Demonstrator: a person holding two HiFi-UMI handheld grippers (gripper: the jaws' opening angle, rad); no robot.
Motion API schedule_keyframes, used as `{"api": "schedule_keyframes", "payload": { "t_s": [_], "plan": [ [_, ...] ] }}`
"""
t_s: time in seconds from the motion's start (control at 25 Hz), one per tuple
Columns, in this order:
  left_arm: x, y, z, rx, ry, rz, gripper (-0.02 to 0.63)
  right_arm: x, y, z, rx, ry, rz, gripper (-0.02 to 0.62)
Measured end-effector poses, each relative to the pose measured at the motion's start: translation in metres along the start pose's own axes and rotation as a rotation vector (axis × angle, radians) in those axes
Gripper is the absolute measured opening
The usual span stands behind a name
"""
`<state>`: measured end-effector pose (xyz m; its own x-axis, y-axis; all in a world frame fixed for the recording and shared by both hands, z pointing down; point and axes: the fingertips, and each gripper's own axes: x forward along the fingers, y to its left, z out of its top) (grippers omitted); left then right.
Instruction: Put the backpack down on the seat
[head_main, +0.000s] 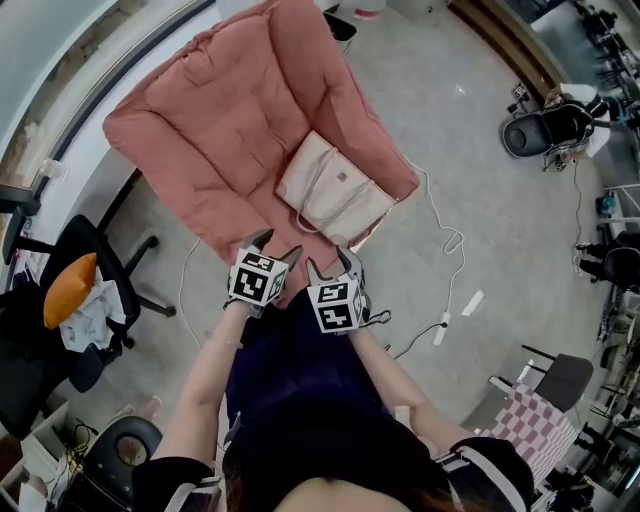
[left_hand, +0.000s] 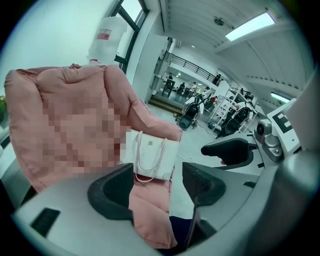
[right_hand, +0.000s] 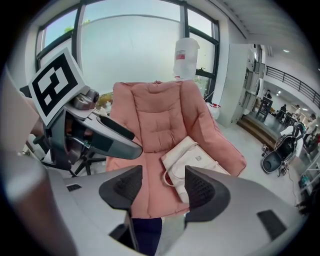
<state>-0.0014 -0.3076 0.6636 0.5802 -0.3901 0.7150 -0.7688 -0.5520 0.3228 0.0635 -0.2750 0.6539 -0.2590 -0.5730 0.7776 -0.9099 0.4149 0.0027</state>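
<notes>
The backpack (head_main: 333, 190) lay on the seat (head_main: 230, 130), seemingly against its armrest, while the left gripper (head_main: 278, 243) and right gripper (head_main: 330, 260) gaped empty, so placing looked done, leaving only withdrawal.

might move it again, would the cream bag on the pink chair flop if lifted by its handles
Probably fairly stiff: the bag keeps flat, square-edged panels leaning against the armchair. Its thin handles lie limp, so it may swing.

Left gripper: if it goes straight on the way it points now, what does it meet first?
Most likely the left gripper meets the front of the pink seat cushion, just short of the white bag on it; depth is hard to judge.
</notes>
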Motion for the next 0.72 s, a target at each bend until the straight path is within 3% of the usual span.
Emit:
{"api": "schedule_keyframes", "payload": {
  "t_s": [0.36,0.72],
  "plan": [
    [-0.011,-0.009,0.001,0.007,-0.015,-0.039,0.296,-0.012,0.007,-0.004,0.059,-0.017,0.026,0.259],
    [-0.029,-0.015,0.002,-0.026,-0.074,-0.082,0.296,-0.027,0.003,0.019,0.2,-0.147,0.032,0.258]
  ]
}}
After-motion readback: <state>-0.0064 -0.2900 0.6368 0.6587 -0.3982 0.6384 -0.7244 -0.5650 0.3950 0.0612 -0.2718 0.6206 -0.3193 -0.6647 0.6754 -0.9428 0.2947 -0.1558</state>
